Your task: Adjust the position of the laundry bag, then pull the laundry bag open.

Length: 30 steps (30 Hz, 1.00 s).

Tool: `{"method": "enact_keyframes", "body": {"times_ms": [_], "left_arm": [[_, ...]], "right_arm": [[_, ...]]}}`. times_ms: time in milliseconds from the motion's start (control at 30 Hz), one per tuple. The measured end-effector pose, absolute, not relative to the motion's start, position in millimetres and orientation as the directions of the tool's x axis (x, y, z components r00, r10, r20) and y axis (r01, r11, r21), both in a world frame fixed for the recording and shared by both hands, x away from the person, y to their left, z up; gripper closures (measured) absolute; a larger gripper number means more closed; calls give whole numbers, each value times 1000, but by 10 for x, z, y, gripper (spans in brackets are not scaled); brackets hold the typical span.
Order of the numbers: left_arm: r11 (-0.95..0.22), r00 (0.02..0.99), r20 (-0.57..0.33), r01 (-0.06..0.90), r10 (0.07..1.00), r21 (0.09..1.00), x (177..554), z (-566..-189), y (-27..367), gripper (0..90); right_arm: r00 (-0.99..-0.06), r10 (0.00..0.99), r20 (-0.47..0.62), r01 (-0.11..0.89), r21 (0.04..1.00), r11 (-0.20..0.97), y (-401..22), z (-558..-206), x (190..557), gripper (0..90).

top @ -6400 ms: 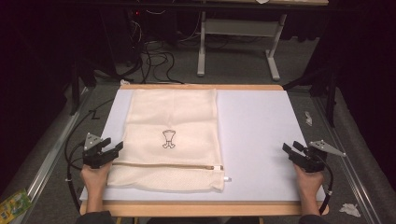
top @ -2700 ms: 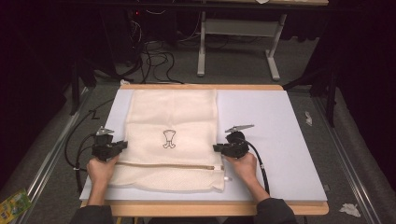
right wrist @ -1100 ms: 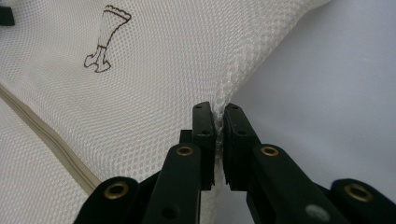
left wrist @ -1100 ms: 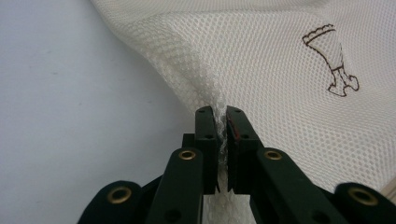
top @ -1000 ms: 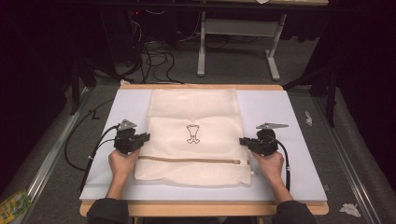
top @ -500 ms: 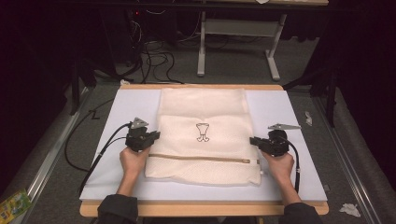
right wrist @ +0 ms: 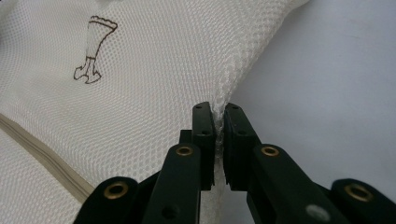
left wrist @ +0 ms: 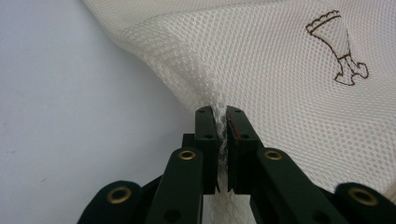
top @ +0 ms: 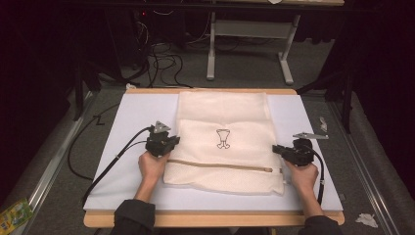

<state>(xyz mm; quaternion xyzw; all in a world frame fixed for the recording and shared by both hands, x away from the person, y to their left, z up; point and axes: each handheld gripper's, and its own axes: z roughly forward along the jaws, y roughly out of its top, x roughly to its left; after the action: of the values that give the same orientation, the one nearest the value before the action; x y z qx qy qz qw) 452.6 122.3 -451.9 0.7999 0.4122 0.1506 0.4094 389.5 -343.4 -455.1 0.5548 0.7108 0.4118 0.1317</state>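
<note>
The mesh bag has been dragged rightward from the left part of the table to about its middle, and its side edges have been lifted. The left gripper is clamped on the bag's left edge, the right gripper on its right edge. The repositioning is judged almost complete; a fold or a lift is likely next.

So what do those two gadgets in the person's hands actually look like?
Both the left gripper and the right gripper are black, each with two flat jaws on hinged links with brass-coloured pins. Each carries a grey three-cornered plate and trails a black cable. The person wears dark sleeves.
</note>
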Motion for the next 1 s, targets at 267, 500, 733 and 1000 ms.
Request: {"method": "enact_keyframes", "body": {"times_ms": [267, 500, 733, 1000], "left_arm": [[-326, 617, -109, 547, 779, 771, 4541, -4526, 1071, 844], [-337, 618, -100, 548, 780, 766, 4529, -4537, 1067, 838], [-354, 622, -87, 548, 778, 758, 4536, -4564, 1067, 833], [-356, 617, -83, 552, 783, 754, 4529, -4584, 1053, 824]], "right_arm": [[-318, 911, 264, 694, 719, 34, -3569, -4566, 3865, 854], [-319, 916, 242, 692, 720, 51, -3554, -4574, 3875, 851], [-320, 922, 218, 688, 722, 68, -3530, -4560, 3859, 846], [-322, 922, 217, 683, 727, 67, -3530, -4577, 3836, 834]]}}
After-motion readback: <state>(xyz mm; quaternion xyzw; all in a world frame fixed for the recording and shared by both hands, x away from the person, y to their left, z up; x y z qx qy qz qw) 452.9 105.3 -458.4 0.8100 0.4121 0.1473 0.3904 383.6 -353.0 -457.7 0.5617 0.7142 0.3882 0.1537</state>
